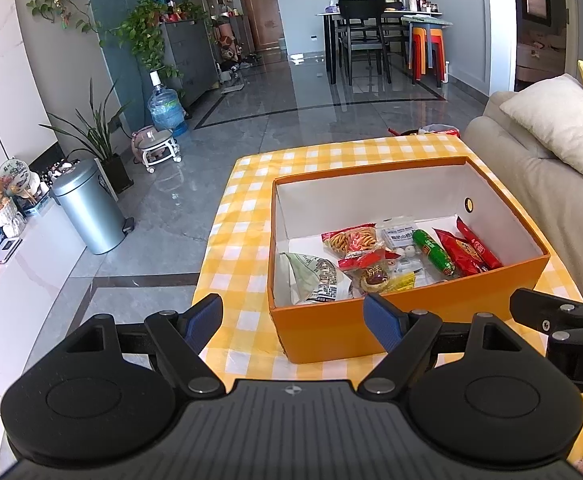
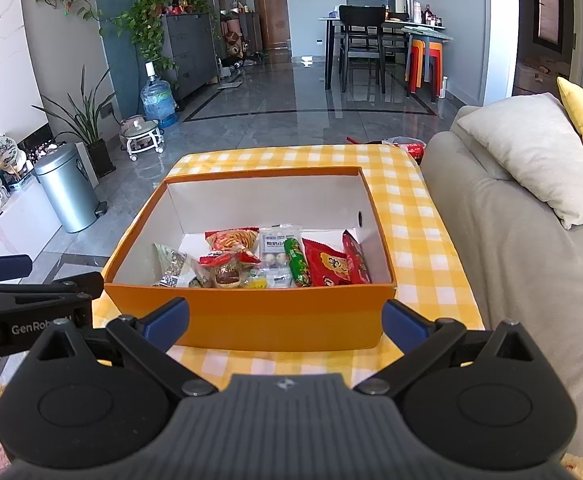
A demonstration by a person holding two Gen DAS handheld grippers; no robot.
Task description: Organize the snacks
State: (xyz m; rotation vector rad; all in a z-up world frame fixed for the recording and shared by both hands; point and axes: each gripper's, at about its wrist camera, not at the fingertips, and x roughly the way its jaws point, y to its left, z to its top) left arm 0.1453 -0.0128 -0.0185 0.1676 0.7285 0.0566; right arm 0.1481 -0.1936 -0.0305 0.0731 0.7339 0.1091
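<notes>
An orange box [image 1: 411, 320] [image 2: 251, 320] with white inside walls stands on the yellow checked table [image 1: 243, 200] [image 2: 423, 240]. Several snack packets lie inside it: a green sausage [image 1: 433, 252] [image 2: 297, 262], red packets [image 1: 465, 254] [image 2: 327, 268], a noodle snack bag [image 1: 349, 238] [image 2: 233, 240], a grey-white bag [image 1: 315, 276] [image 2: 173, 266]. My left gripper [image 1: 291, 320] is open and empty just before the box's near left corner. My right gripper [image 2: 287, 320] is open and empty before the box's near wall. Each gripper shows at the edge of the other's view.
A beige sofa [image 2: 511, 260] with cushions runs along the table's right side. A red packet [image 2: 411, 148] lies beyond the table's far right corner. A metal bin [image 1: 87, 208] and plants stand on the floor at left. A dining table stands far back.
</notes>
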